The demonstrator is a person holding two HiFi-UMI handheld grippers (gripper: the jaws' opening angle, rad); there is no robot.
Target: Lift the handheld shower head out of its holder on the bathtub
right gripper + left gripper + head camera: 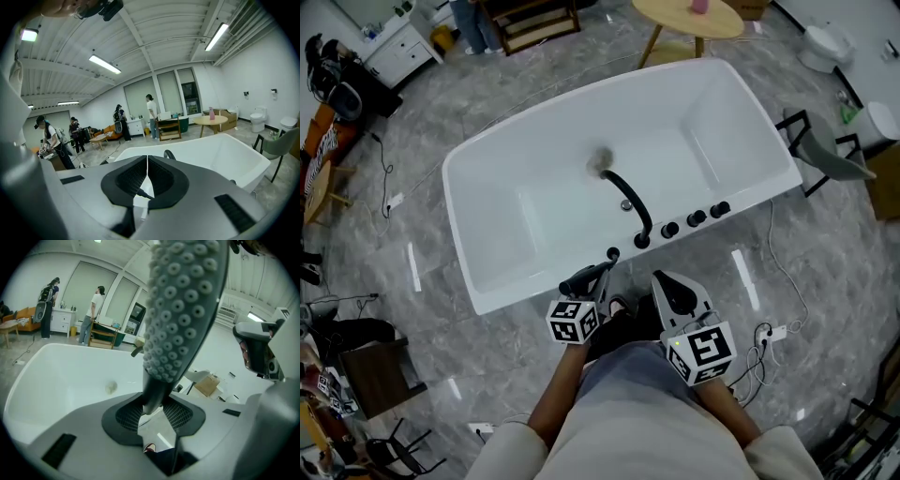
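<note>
Dark shower head clamped in left hand-held gripper; right hand-held gripper seems closed.

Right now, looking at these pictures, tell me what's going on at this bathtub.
A person stands beside the white bathtub with a gripper in each hand. The left gripper has its jaws shut on the handle of the handheld shower head, which stands upright and appears clear of the tub's rim. The right gripper is shut on nothing, held alongside. Neither gripper touches the black faucet.
</note>
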